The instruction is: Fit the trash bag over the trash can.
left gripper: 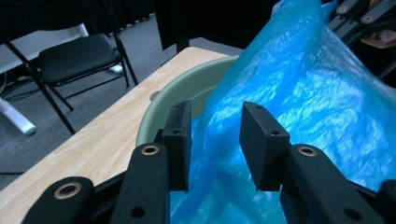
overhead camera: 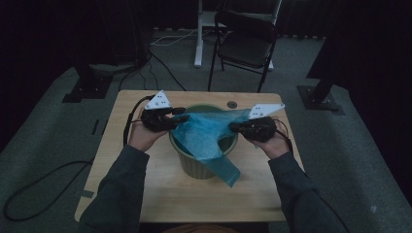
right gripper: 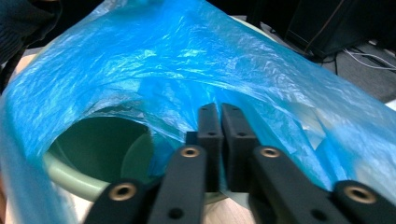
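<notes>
Both tongs work a blue plastic bag (overhead camera: 209,138) over a green bucket (overhead camera: 197,167) at the centre of the high view. Left gripper (overhead camera: 179,114), at centre left of that frame, stands with its jaws apart; in the left gripper view its 2 black pads (left gripper: 180,140) bracket a fold of the bag across the lower middle of the picture without pressing on it. Right gripper (overhead camera: 234,127), at centre right, has its jaws drawn together; in the right gripper view the pads (right gripper: 209,135) meet at lower centre, pinching the bag's film between them. Blue film stretches between the 2 grippers across the bucket's mouth, and 1 loose tail hangs down the bucket's near side toward lower centre of the high view. Bucket stands on a wooden table (overhead camera: 145,184), with a black folding chair (overhead camera: 245,43) on the carpet beyond, at upper centre of the frame
</notes>
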{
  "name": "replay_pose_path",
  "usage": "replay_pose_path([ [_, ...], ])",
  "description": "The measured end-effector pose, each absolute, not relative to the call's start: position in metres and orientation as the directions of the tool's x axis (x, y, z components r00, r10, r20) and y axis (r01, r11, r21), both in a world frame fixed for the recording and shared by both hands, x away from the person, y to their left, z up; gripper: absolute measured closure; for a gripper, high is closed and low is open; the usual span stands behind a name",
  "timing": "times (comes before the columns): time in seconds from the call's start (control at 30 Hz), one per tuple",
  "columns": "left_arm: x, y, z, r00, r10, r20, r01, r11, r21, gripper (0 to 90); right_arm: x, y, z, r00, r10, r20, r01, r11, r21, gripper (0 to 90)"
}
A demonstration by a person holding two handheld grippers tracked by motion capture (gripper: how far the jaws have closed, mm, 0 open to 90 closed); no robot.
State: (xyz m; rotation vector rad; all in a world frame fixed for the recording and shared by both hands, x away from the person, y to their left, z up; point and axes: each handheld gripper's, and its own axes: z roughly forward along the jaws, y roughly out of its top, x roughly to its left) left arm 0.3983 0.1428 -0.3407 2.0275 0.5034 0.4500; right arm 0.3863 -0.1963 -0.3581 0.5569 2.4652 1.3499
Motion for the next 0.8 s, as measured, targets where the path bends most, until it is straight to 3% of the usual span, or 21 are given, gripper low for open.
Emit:
replay_pose_path([
  [0.23,0.398,0.123,-0.334,0.868,0.475,0.143,0.126,-0.49,0.863,58.3,0.384,-0.196,-0.358,-0.893,0.447,-0.056,0.191,0.489,0.851,90.0],
  [0.33,0.4,0.115,-0.333,0.883,0.449,0.138,0.119,-0.498,0.859,51.6,0.383,-0.196,-0.357,-0.896,0.44,-0.053,0.189,0.487,0.853,90.0],
  [0.47,0.402,0.102,-0.336,0.888,0.437,0.144,0.126,-0.533,0.837,50.4,0.383,-0.197,-0.357,-0.9,0.433,-0.048,0.186,0.482,0.856,90.0],
  [0.67,0.403,0.096,-0.34,0.888,0.429,0.168,0.125,-0.575,0.809,79.5,0.381,-0.198,-0.356,-0.901,0.431,-0.05,0.185,0.486,0.854,90.0],
  [0.8,0.403,0.103,-0.338,0.877,0.451,0.166,0.128,-0.552,0.824,89.5,0.38,-0.201,-0.355,-0.899,0.434,-0.057,0.183,0.492,0.851,90.0],
])
